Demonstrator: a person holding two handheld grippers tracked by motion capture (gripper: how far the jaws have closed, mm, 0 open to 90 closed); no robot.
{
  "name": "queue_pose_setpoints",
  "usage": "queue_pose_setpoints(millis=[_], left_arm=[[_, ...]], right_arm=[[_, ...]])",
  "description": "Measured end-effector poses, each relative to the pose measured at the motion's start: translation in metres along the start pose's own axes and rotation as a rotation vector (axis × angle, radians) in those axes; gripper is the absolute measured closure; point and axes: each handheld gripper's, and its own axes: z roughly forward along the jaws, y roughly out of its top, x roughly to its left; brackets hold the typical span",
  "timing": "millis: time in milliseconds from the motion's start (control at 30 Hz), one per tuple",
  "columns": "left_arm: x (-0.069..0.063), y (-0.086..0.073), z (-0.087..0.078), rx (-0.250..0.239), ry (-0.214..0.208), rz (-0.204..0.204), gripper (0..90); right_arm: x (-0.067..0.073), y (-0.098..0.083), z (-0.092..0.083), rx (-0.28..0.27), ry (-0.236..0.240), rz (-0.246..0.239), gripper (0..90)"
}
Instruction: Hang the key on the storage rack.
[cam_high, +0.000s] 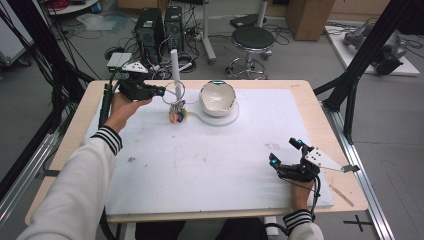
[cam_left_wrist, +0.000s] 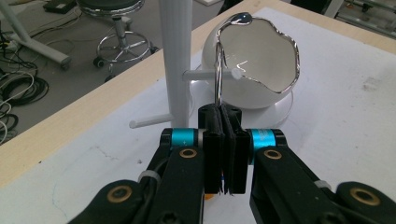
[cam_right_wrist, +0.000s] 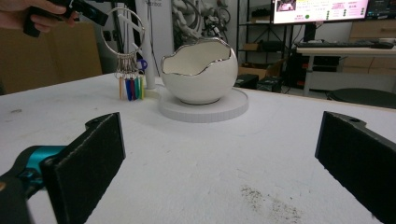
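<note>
A white post (cam_high: 175, 62) with short pegs stands at the table's far left-centre. My left gripper (cam_high: 162, 91) is beside it, shut on a thin metal ring (cam_high: 176, 92) from which several coloured key tags (cam_high: 177, 116) hang. In the left gripper view the jaws (cam_left_wrist: 225, 114) pinch the ring (cam_left_wrist: 218, 70) at its bottom, and its wire crosses a peg (cam_left_wrist: 205, 74) of the post (cam_left_wrist: 176, 60); whether it rests on the peg I cannot tell. My right gripper (cam_high: 284, 151) lies open at the near right, nothing between its pads (cam_right_wrist: 88, 163).
A white egg-shaped bowl (cam_high: 217, 96) with a jagged silver rim sits on a round white base (cam_high: 227, 119) just right of the post. A white mat (cam_high: 200, 160) covers the wooden table. A stool (cam_high: 252, 40) and computer towers stand on the floor beyond.
</note>
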Motion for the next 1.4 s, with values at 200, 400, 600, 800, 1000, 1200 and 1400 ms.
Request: queue_pose_setpoints(millis=[200,400,600,800,1000,1200,1400], left_arm=[[0.002,-0.002,0.005,0.014,0.007,-0.003,87.5],[0.003,-0.004,0.01,0.026,0.012,-0.014,87.5],[0.003,-0.005,0.014,0.039,0.023,-0.01,87.4],[0.004,-0.006,0.017,0.039,0.028,-0.021,87.3],[0.003,-0.009,0.017,0.029,0.065,0.006,86.9],[-0.001,-0.012,0.012,-0.004,0.14,0.067,76.1],[-0.005,-0.013,-0.003,-0.05,0.118,0.021,46.4]], right_arm=[[0.0,0.0,0.0,0.0,0.0,0.0,1.0],[0.0,0.0,0.0,-0.001,0.0,0.0,1.0],[0.0,0.0,0.0,0.0,0.0,0.001,1.0],[0.0,0.0,0.0,0.0,0.0,0.0,1.0],[0.0,0.0,0.0,0.0,0.0,-0.001,1.0],[0.001,0.0,0.0,0.001,0.001,-0.001,1.0],[0.0,0.0,0.0,0.002,-0.002,-0.004,1.0]])
